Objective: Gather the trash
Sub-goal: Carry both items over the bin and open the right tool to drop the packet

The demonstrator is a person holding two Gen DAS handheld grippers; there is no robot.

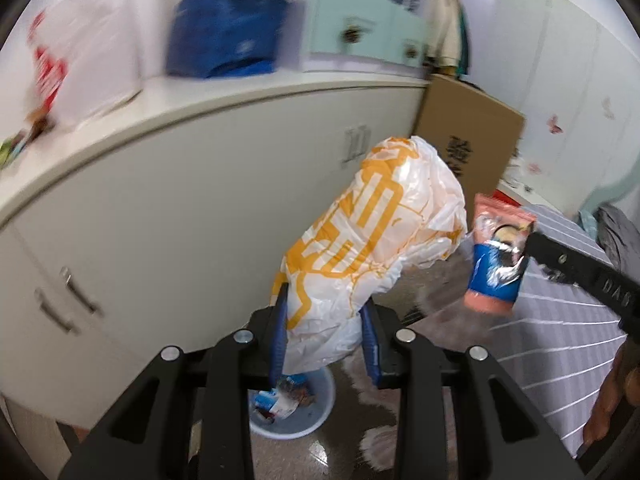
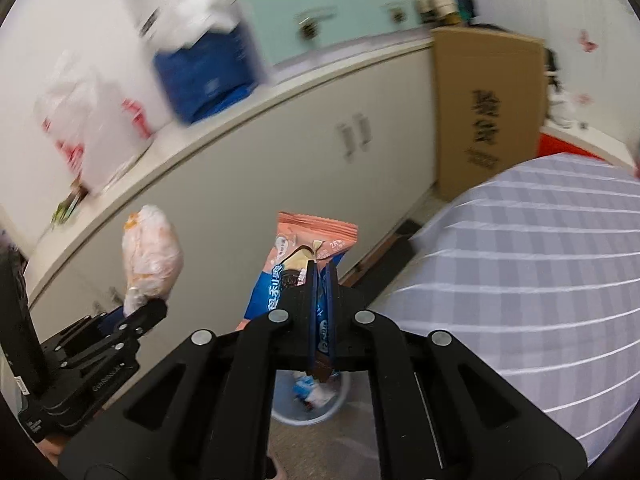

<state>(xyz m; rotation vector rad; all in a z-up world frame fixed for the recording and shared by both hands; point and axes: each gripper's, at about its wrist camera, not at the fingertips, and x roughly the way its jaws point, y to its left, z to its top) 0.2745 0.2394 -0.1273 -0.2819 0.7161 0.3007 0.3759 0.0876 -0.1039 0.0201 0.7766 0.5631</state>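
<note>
My left gripper [image 1: 326, 320] is shut on a crumpled white plastic bag with orange print [image 1: 372, 224], which sticks up between its blue pads. In the right wrist view that same bag [image 2: 150, 256] shows at the left, held by the left gripper [image 2: 136, 312]. My right gripper [image 2: 321, 276] is shut on a pink and blue snack wrapper [image 2: 296, 256]; the wrapper [image 1: 500, 256] also appears at the right of the left wrist view. Below both grippers on the floor stands a pale blue waste bin [image 1: 316, 416] [image 2: 340, 408] with several wrappers inside.
A long white cabinet [image 1: 200, 208] with metal handles runs behind the bin; blurred bags and a blue box [image 1: 228, 36] sit on top. A cardboard box [image 1: 472, 136] leans at its right end. A bed with a grey striped cover [image 2: 520, 280] fills the right.
</note>
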